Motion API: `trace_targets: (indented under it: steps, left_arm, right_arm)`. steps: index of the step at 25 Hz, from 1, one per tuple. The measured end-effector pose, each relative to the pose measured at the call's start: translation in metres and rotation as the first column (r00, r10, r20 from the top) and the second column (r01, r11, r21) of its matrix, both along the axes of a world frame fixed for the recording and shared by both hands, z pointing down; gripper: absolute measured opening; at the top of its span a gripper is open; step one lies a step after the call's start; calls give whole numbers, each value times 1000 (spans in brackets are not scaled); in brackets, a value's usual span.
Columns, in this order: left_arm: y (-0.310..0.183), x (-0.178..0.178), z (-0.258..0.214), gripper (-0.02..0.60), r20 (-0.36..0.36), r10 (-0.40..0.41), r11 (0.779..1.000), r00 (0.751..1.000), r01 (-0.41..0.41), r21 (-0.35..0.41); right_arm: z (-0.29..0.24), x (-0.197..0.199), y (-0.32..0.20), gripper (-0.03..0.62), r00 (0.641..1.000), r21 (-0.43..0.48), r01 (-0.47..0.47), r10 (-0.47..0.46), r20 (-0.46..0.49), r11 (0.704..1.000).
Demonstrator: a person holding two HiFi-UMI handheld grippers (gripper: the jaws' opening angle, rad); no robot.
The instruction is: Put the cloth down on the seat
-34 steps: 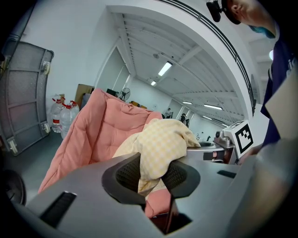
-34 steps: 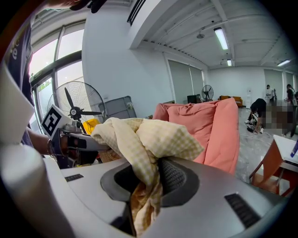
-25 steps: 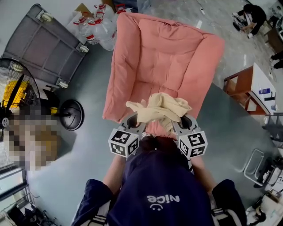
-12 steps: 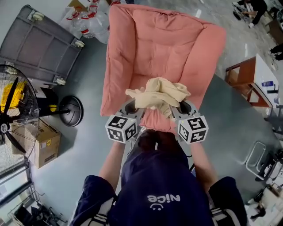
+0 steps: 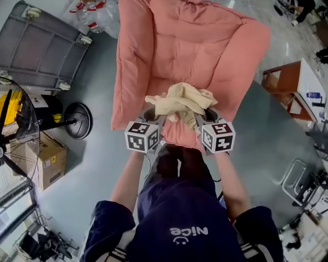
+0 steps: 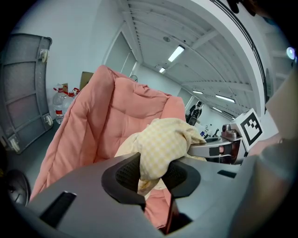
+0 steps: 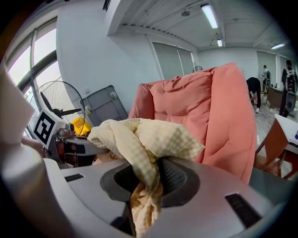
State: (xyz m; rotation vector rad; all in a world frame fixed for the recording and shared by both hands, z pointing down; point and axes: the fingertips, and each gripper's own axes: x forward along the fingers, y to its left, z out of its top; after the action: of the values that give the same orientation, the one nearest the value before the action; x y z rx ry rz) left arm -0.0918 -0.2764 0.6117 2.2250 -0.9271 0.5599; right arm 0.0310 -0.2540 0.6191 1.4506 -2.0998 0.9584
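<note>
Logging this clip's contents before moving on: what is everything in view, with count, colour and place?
padded fabric armchair: one, pink, ahead of the person
checked cloth: one, pale yellow, bunched over the seat front
flat wheeled cart: one, grey, upper left
standing fan: one, black, left edge
cardboard box: one, brown, beside the fan
plastic bottles: several, clear, top left
left gripper: one, grey, shut on the cloth
right gripper: one, grey, shut on the cloth

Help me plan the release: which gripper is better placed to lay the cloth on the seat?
Neither alone: left gripper and right gripper both clamp the pale yellow checked cloth, side by side over the seat of the pink cushioned armchair. Probably lower both together.
</note>
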Motion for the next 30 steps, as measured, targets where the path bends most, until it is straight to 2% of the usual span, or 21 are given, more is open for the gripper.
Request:
trace_targets:
  steps: [9, 13, 20, 26, 30]
  left_arm:
    - [-31, -2, 82, 112, 59, -26, 994, 998, 32, -102]
    - [-40, -10, 126, 114, 119, -44, 987, 992, 62, -151]
    - [-53, -11, 192, 114, 166, -58, 974, 984, 93, -206]
    - [-56, -10, 259, 114, 253, -61, 958, 966, 128, -257]
    - [-59, -12, 295, 114, 275, -52, 951, 960, 132, -280]
  right_arm:
    - [78, 3, -32, 107, 1000, -105, -15, 15, -5, 994]
    - [120, 3, -43, 111, 999, -180, -39, 37, -13, 983]
    - [189, 3, -61, 112, 1000, -245, -26, 24, -13, 969]
    - [255, 8, -72, 114, 999, -308, -38, 33, -22, 951]
    - [289, 8, -75, 114, 999, -334, -45, 40, -20, 942]
